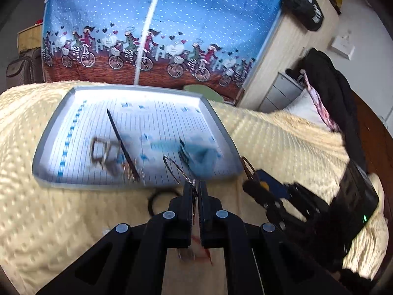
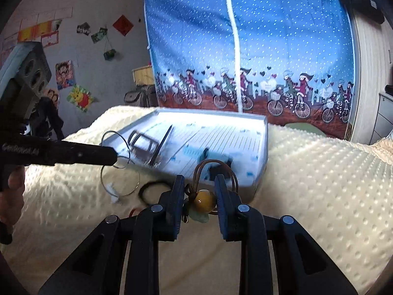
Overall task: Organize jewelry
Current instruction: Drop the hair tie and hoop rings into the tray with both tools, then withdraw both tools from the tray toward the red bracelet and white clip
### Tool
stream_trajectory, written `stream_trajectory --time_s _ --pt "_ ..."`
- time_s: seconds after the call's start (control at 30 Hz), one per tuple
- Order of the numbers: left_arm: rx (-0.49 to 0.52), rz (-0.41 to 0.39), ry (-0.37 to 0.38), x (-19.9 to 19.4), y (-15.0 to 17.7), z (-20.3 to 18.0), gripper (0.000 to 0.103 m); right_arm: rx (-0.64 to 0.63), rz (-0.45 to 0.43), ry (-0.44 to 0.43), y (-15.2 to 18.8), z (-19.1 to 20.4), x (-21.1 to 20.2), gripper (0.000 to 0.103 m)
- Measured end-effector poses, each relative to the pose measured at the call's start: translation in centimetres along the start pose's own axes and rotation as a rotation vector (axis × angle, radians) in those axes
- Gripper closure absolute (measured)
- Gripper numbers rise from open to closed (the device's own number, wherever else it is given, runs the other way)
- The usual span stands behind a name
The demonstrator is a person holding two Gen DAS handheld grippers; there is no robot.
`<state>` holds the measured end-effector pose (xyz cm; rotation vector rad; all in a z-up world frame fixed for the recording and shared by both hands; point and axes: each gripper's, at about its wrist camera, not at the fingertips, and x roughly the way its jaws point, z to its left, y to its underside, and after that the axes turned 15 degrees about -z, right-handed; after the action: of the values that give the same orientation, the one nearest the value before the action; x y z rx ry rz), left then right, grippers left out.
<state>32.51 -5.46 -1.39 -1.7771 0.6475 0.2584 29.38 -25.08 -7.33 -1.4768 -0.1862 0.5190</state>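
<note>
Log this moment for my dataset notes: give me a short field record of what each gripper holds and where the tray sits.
left gripper: shut on thin wire hoops
right gripper: shut on amber bead of a brown cord bracelet
tray: grey rimmed, on cream blanket, holding blurred jewelry and a dark stick
off tray: black hair tie on blanket
image quality: motion blur

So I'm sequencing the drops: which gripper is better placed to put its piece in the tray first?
Probably left: the left gripper already holds its thin hoop over the tray's near rim.
</note>
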Motion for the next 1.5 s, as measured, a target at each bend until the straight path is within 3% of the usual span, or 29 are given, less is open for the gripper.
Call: stream_trajectory --time_s 0.17,0.37,0.9,0.97,1.03,1.07,1.17,1.2,1.27,1.3,1.4,1.5 --pt "-0.009 -0.018 -0.064 4.5 -2.0 1.2 0.098 0.029 -0.039 0.013 -0.8 -1.4 2.6 0.081" --pt "0.006 0.046 -0.090 8.1 -0.7 2.0 0.098 0.098 -0.001 0.016 0.1 -3.2 4.8 0.081" --pt "0.017 0.150 -0.130 9.5 1.5 2.6 0.095 0.152 0.090 0.030 1.8 -4.4 7.5 0.079" --pt "0.026 0.152 -0.137 9.3 1.6 2.5 0.091 0.152 0.093 0.045 1.7 -4.4 7.3 0.074" --pt "0.027 0.140 -0.140 8.7 1.5 2.5 0.076 0.156 0.081 0.049 1.5 -4.6 6.9 0.064" --pt "0.022 0.129 -0.140 8.4 1.5 2.6 0.072 0.151 0.074 0.054 1.4 -4.5 6.6 0.062" --pt "-0.012 0.083 -0.139 7.0 1.2 3.0 0.047 0.130 0.063 0.076 0.9 -4.6 6.1 0.060" --pt "-0.026 0.056 -0.141 6.3 1.1 3.1 0.038 0.125 0.057 0.082 0.8 -4.6 5.8 0.060" --pt "-0.044 -0.005 -0.126 4.6 0.8 2.9 0.034 0.114 0.043 0.100 0.3 -4.6 5.1 0.056" --pt "-0.046 -0.028 -0.121 3.9 0.6 2.8 0.027 0.109 0.033 0.109 0.0 -4.5 4.7 0.049" --pt "-0.018 -0.168 -0.191 0.3 0.3 1.8 0.003 0.108 -0.020 0.125 -1.1 -4.3 2.8 0.036" --pt "0.005 -0.298 -0.217 -3.4 0.3 0.9 0.000 0.125 -0.070 0.134 -2.3 -3.9 0.7 0.021"
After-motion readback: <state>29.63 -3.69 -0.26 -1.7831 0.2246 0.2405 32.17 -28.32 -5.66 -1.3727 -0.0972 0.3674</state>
